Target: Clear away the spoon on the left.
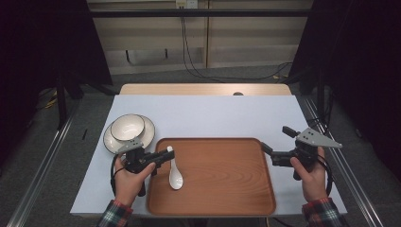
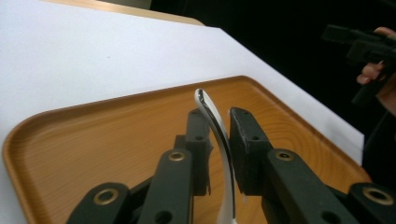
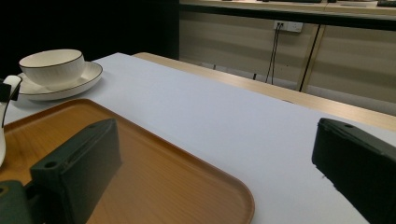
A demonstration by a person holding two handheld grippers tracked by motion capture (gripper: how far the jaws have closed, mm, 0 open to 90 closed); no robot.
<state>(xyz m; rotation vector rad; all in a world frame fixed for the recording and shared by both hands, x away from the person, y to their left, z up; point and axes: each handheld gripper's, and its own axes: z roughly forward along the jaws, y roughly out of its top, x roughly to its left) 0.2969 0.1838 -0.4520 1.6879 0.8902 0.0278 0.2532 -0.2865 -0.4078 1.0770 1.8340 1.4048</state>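
Gripping a white spoon by its handle, the left claw is hovering over the tray; the right claw is gaping wide beside it.

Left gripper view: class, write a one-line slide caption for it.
Left tongs close around a white spoon's handle above the wooden tray on the white table.

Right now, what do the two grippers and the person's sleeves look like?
Both the left gripper and the right gripper are black, with brass-coloured pivot bolts, blocky jaws and a pistol-style handle. Each carries a grey three-cornered plate on top and trails a black cable. The sleeves are red-and-dark plaid.
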